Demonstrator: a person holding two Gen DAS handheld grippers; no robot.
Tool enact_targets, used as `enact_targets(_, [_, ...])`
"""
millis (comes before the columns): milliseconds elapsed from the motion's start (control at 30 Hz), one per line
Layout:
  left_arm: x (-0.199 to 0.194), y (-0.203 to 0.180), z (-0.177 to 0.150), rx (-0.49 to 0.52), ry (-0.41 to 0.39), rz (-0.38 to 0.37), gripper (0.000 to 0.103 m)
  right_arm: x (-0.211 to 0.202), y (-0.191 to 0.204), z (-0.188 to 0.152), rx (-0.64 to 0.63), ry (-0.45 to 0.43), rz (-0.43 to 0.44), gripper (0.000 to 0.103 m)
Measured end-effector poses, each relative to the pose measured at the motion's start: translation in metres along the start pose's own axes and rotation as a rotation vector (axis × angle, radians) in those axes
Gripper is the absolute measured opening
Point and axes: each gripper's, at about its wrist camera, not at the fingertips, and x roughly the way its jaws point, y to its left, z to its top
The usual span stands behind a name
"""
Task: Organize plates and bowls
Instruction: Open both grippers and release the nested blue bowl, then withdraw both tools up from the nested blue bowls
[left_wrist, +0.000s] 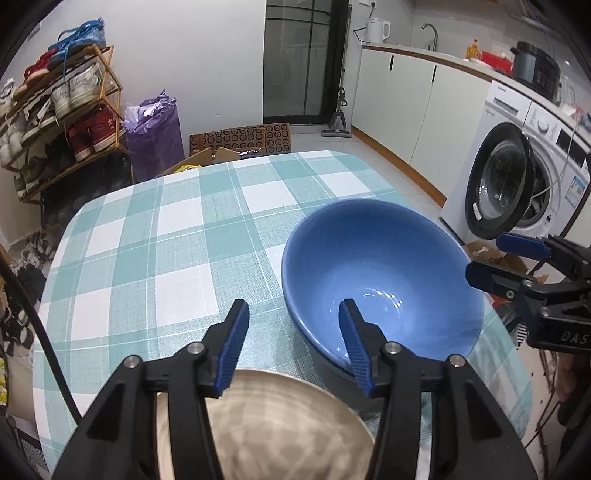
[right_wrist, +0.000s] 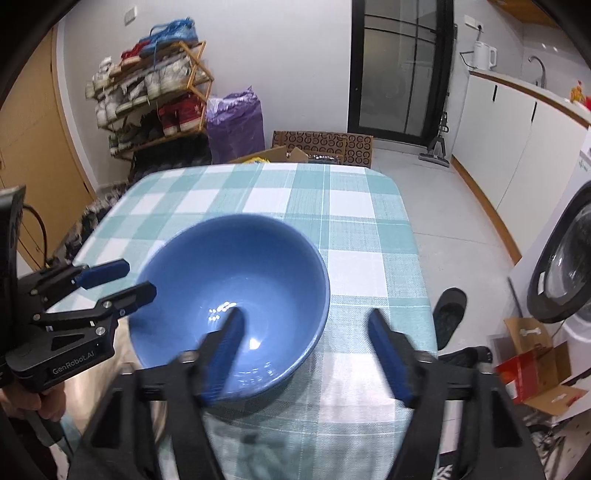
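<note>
A blue bowl (left_wrist: 384, 266) (right_wrist: 236, 273) sits on the checked tablecloth (left_wrist: 166, 240) (right_wrist: 351, 221), near the table's front right corner. My left gripper (left_wrist: 293, 314) (right_wrist: 138, 277) is open and straddles the bowl's near left rim, with one finger inside the bowl and one outside. My right gripper (right_wrist: 306, 315) (left_wrist: 484, 256) is open too and straddles the right rim, its left finger inside the bowl. No pad presses on the rim. A shiny metal dish (left_wrist: 277, 424) (right_wrist: 125, 369) lies just in front of the bowl, under my left gripper.
The table's right edge (right_wrist: 424, 295) runs close to the bowl. A washing machine (left_wrist: 517, 177) with its door open stands to the right. A shoe rack (left_wrist: 62, 110), a purple bag (left_wrist: 155, 129) and cardboard boxes (left_wrist: 240, 142) stand beyond the table. A dark slipper (right_wrist: 448, 314) lies on the floor.
</note>
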Motion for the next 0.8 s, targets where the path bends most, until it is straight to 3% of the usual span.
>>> enact_targets(67, [0.000, 0.004, 0.000, -0.025, 0.008, -0.007, 0.057, -0.003, -0.005, 0.000, 0.024, -0.004, 0.016, 0.086])
enact_targets(133, [0.000, 0.008, -0.001, -0.060, 0.012, -0.011, 0.086, -0.003, -0.010, -0.001, 0.048, -0.002, 0.033, 0.089])
enact_targets(200, [-0.001, 0.012, -0.002, -0.105, -0.005, -0.013, 0.095, -0.004, -0.013, -0.003, 0.059, -0.005, 0.043, 0.096])
enact_targets(300, [0.002, 0.013, -0.002, -0.136, 0.002, -0.021, 0.098, -0.003, -0.017, -0.005, 0.070, -0.009, 0.069, 0.102])
enact_targets(400, [0.005, 0.011, -0.002, -0.141, 0.005, 0.015, 0.103, 0.000, -0.022, -0.007, 0.080, 0.001, 0.080, 0.102])
enact_targets(567, [0.009, 0.012, -0.005, -0.188, 0.005, 0.006, 0.103, 0.007, -0.026, -0.009, 0.099, 0.018, 0.078, 0.102])
enact_targets(800, [0.021, 0.006, -0.007, -0.180, 0.032, 0.026, 0.103, 0.017, -0.027, -0.014, 0.118, 0.045, 0.086, 0.102])
